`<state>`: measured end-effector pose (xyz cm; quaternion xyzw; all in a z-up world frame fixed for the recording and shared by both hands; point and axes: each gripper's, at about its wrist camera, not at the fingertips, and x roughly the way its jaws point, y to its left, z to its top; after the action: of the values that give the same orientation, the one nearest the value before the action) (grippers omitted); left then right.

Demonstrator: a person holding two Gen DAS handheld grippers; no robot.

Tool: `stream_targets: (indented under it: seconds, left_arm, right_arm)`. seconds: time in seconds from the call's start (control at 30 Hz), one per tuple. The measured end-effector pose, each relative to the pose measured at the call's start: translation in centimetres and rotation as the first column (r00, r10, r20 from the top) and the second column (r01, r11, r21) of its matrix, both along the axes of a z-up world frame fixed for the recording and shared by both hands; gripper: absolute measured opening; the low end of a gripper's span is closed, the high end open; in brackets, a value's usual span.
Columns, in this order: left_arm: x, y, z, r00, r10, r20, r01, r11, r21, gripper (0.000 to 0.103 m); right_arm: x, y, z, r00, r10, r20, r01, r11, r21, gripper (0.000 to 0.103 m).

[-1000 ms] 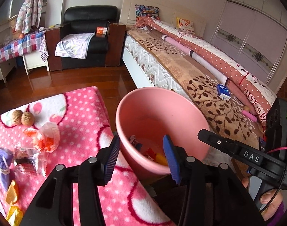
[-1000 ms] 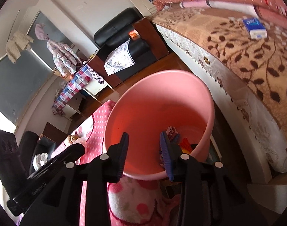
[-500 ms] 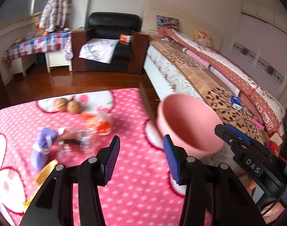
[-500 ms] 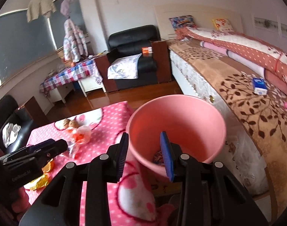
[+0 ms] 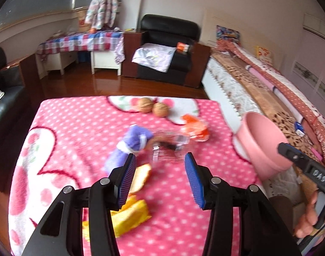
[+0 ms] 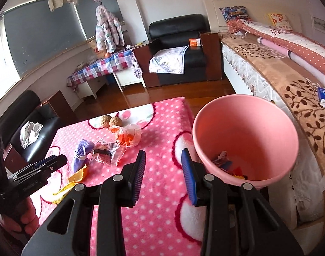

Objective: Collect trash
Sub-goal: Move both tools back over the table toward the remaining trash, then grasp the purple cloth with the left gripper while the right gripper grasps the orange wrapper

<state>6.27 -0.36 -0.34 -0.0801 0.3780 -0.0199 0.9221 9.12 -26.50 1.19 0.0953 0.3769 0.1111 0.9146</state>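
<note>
Black armchair [image 6: 179, 42] on glossy wood floor [image 6: 162, 91], beside bed [image 6: 269, 64].

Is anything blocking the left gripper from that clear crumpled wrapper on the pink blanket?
Nothing visible blocks it. The left gripper is open and empty, with the clear wrapper just ahead on the pink blanket. A purple pouch touches its left side, an orange bag lies beyond.

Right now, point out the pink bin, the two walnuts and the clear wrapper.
pink bin [image 6: 245, 128], right wrist view, inner wall.
walnuts [image 6: 114, 121], right wrist view, right nut's shell.
clear wrapper [image 6: 108, 152], right wrist view, its middle.
</note>
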Motion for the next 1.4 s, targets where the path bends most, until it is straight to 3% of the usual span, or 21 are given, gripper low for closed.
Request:
stream_targets:
  seconds: [0.4, 0.67, 0.83, 0.93, 1.03, 1.13, 1.4]
  left_arm:
    - [3.2, 3.2, -3.0, 0.996, 0.037, -0.076, -0.035, 0.999, 0.026, 0.047]
    - [5.9, 3.6, -5.7, 0.989, 0.029, -0.144, -0.025, 0.999, 0.031, 0.047]
    - [6.5, 3.8, -6.4, 0.99, 0.027, -0.137, -0.024, 0.999, 0.025, 0.047]
    - [6.7, 3.8, -6.7, 0.99, 0.028, -0.135, -0.024, 0.999, 0.037, 0.041]
    - [6.6, 3.9, -6.6, 0.992, 0.023, -0.123, -0.019, 0.999, 0.034, 0.035]
    - [6.5, 4.1, -6.5, 0.993, 0.022, -0.119, -0.02, 1.0, 0.017, 0.033]
    - [5.8, 4.7, -6.1, 0.994, 0.023, -0.106, -0.025, 1.0, -0.017, 0.032]
  right_arm:
    - [2.4, 2.1, -1.1, 0.995, 0.072, -0.065, -0.072, 0.997, -0.004, 0.035]
    - [4.3, 5.2, -1.2, 0.988, 0.146, -0.051, -0.148, 0.988, -0.039, 0.035]
    - [6.9, 6.6, -2.2, 0.978, 0.185, -0.098, -0.183, 0.983, 0.026, 0.035]
    - [8.3, 7.5, -3.1, 0.97, 0.2, -0.139, -0.193, 0.979, 0.058, 0.035]
    - [9.1, 8.9, -3.6, 0.967, 0.211, -0.142, -0.209, 0.978, 0.025, 0.036]
    - [9.8, 10.1, -4.0, 0.967, 0.211, -0.139, -0.215, 0.977, -0.011, 0.045]
    - [11.3, 11.1, -5.4, 0.969, 0.191, -0.155, -0.207, 0.973, -0.098, 0.044]
